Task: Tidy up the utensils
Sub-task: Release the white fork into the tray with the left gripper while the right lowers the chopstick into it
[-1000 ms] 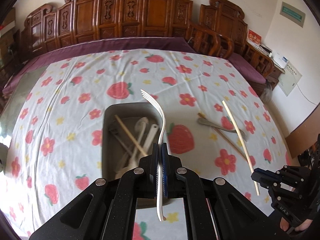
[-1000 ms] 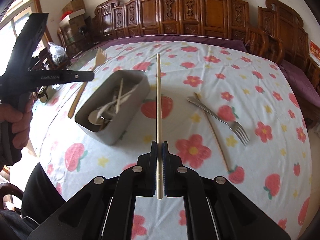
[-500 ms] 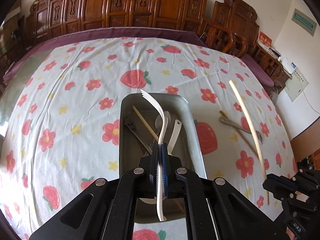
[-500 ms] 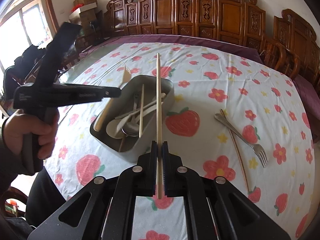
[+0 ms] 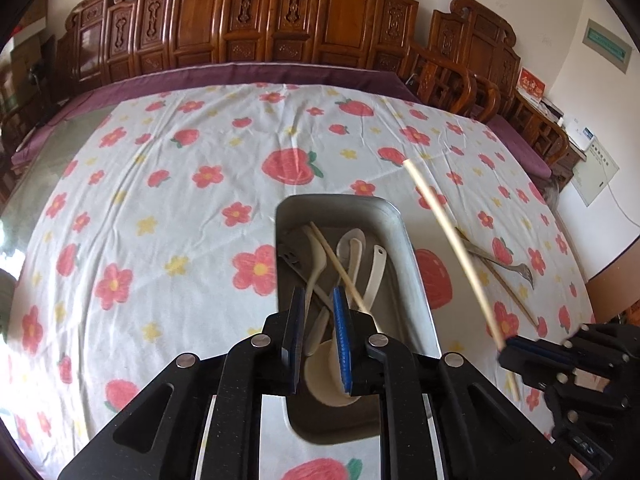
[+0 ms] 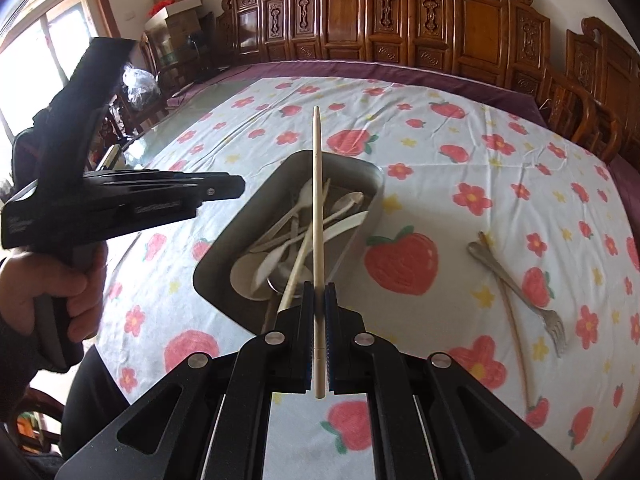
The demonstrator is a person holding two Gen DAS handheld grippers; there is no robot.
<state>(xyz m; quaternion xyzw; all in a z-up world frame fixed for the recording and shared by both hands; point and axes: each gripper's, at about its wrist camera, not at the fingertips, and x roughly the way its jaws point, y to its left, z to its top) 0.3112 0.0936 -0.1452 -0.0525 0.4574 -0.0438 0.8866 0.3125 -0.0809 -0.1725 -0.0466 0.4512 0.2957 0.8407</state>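
**Utensil sorting: tray status**

The left gripper (image 5: 318, 332) hangs above the metal tray (image 5: 404, 248); its jaws have just been opening and grip nothing, with a white fork (image 5: 316, 264) lying below among spoons. The right gripper (image 6: 319, 336) is clenched on a pale chopstick (image 6: 316, 216) angled over the tray. Right of the tray, a metal fork (image 6: 520, 288) crosses a wooden chopstick (image 6: 514, 328) on the strawberry tablecloth (image 6: 500, 184).
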